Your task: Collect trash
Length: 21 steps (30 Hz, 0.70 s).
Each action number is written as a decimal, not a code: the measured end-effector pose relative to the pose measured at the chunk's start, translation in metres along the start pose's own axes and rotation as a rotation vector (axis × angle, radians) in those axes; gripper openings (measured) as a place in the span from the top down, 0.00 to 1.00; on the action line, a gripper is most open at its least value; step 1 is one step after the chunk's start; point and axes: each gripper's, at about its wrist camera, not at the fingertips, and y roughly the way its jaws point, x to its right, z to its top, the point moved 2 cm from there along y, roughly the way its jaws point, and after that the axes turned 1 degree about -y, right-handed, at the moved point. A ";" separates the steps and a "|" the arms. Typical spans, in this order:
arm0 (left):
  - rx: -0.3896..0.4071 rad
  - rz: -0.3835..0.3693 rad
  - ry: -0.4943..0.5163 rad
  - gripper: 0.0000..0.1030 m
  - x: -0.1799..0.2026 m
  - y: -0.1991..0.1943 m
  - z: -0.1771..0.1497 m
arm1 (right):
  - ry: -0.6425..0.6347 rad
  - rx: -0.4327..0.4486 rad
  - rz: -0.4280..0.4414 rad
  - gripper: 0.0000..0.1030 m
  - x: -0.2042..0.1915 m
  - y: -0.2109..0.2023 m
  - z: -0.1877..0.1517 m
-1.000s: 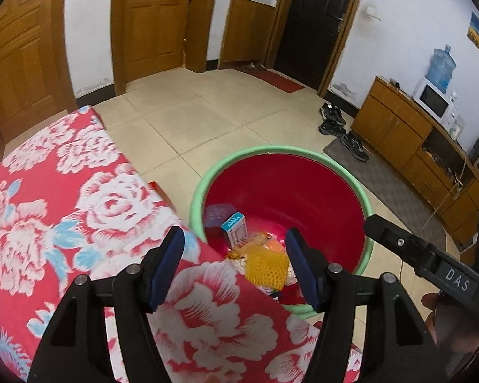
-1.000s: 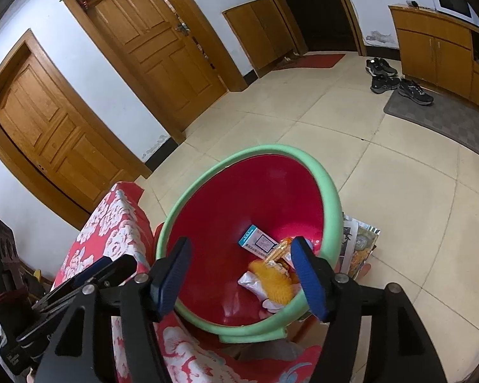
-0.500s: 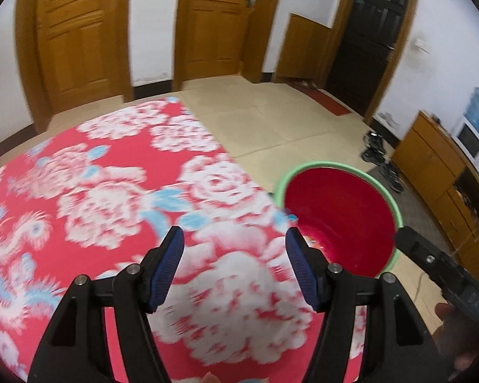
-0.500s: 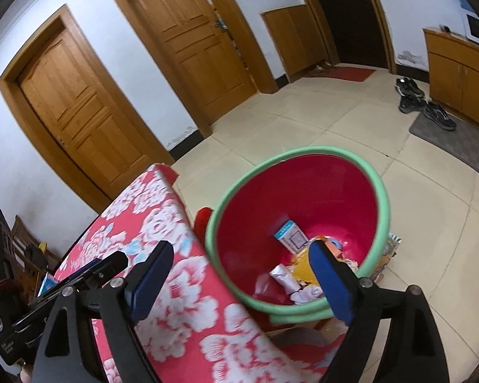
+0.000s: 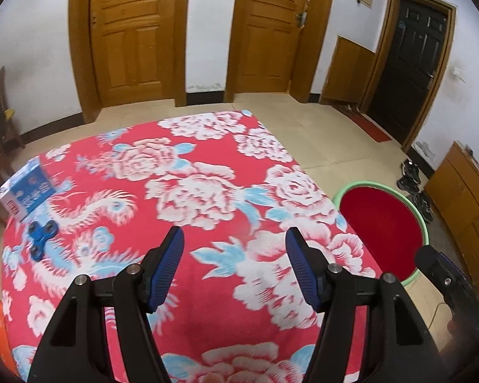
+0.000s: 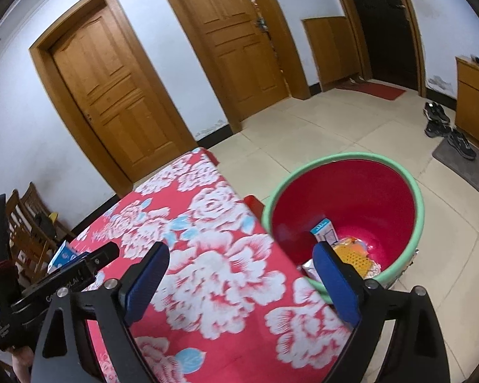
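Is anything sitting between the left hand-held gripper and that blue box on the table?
Nothing visible blocks it. Only bare red floral tablecloth lies between the open left hand-held gripper and the blue-and-white cardboard box; a blue fidget spinner lies just beside the box.

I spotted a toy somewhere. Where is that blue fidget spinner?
In the left wrist view, the blue fidget spinner lies at the tablecloth's left edge, just below the blue box.

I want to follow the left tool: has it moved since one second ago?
Yes. The left tool has swung left, away from the red basin, which was between its fingers and now sits at the right edge; it now faces the flowered tablecloth.
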 end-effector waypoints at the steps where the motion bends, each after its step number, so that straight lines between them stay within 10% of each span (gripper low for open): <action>1: 0.006 0.014 -0.003 0.36 -0.004 -0.004 -0.001 | -0.009 0.002 0.005 0.09 -0.004 -0.002 -0.001; 21: 0.054 0.111 -0.073 0.36 -0.040 -0.044 -0.011 | -0.092 0.031 0.069 0.09 -0.043 -0.025 -0.011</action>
